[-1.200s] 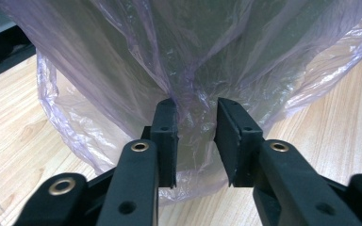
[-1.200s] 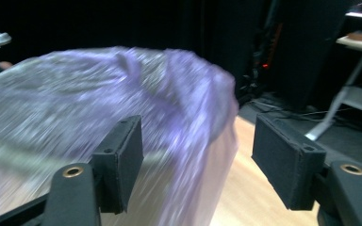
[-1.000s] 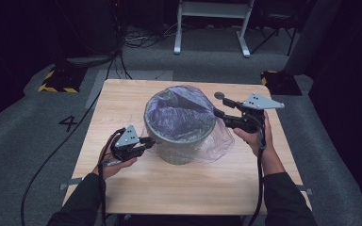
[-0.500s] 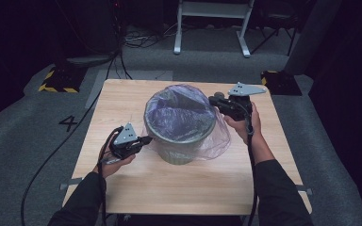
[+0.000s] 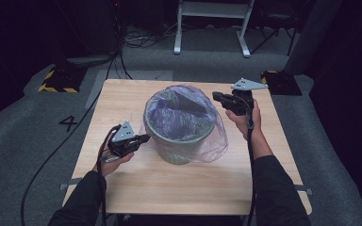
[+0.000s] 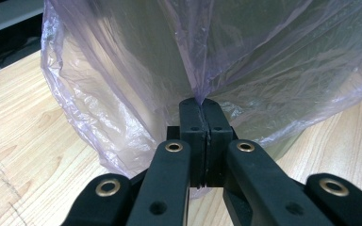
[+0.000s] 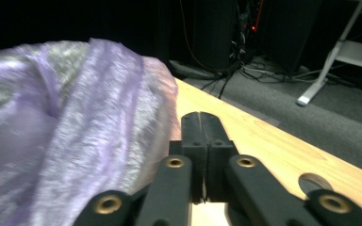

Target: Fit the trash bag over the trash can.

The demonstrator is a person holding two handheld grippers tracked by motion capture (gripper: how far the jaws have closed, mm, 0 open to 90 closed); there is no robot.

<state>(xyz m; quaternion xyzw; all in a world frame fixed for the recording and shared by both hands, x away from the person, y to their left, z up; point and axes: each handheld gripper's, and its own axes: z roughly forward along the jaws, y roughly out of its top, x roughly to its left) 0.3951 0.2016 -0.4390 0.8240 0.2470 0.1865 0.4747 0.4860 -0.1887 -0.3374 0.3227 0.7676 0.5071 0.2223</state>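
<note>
Grey bin (image 5: 181,136) at the centre of the high view, standing upright on the wooden table (image 5: 122,188), lined with a thin purple bag (image 5: 188,113) whose loose edge drapes over the rim and down the outside toward the lower right. Left gripper (image 5: 141,139) at the middle left of that frame, just beside the bin's wall, jaws pressed together on a fold of the bag; in the left gripper view the film (image 6: 136,70) seen pinched between the closed black tips (image 6: 205,106) at the frame's centre, pulled taut upward from there, wood grain showing at the lower left and right. Right gripper (image 5: 215,96) at the upper right of the high view, level with the bin's rim and just beside it, held in a hand (image 5: 246,123). In the right gripper view, jaws (image 7: 201,117) shut against each other with nothing between them, the blurred purple bag (image 7: 66,132) at the left of the frame close beside the tips, tabletop (image 7: 273,141) running off to the right, dark floor and cables beyond at the top.
</note>
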